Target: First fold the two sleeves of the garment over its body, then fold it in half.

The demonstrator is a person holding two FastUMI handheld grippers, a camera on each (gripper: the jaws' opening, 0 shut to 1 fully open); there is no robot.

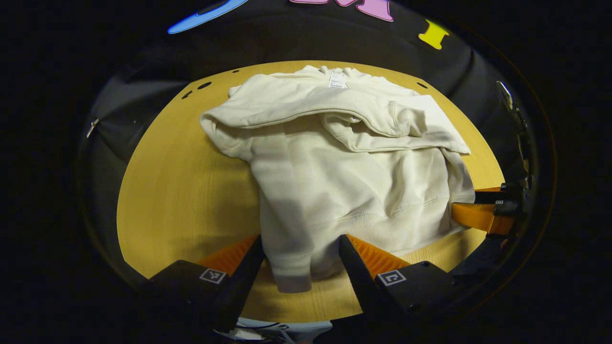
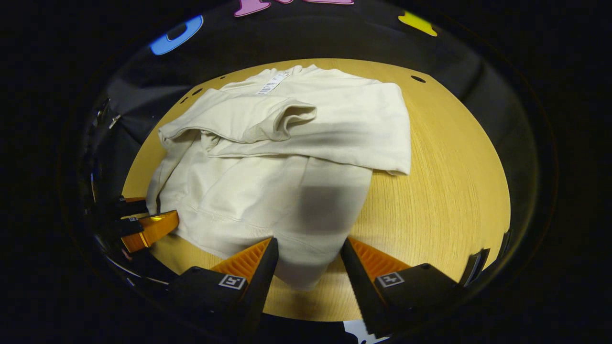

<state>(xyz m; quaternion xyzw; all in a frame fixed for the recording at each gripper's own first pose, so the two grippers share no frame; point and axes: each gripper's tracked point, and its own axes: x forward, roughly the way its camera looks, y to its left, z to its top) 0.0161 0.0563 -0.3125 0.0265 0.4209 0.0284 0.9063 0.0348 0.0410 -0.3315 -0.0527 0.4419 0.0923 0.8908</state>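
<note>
While level over the table (image 1: pixel 181 191) | both jaws apart, straddling the garment (image 1: pixel 344 177) hem

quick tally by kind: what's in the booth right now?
Sweatshirt, cream, sleeves folded across its body: 1
Table, wooden: 1
Grippers, left gripper and right gripper, both open at the hem: 2
Total: 4

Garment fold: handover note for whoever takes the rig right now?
Left gripper: open, jaws astride one near hem corner of the sweatshirt.
Right gripper: open, astride the other near hem corner.
Sweatshirt lies on the wooden table, collar at the far side.
Done: both sleeves folded across the body.
Left: grasp the hem, fold the garment in half toward the collar.
</note>
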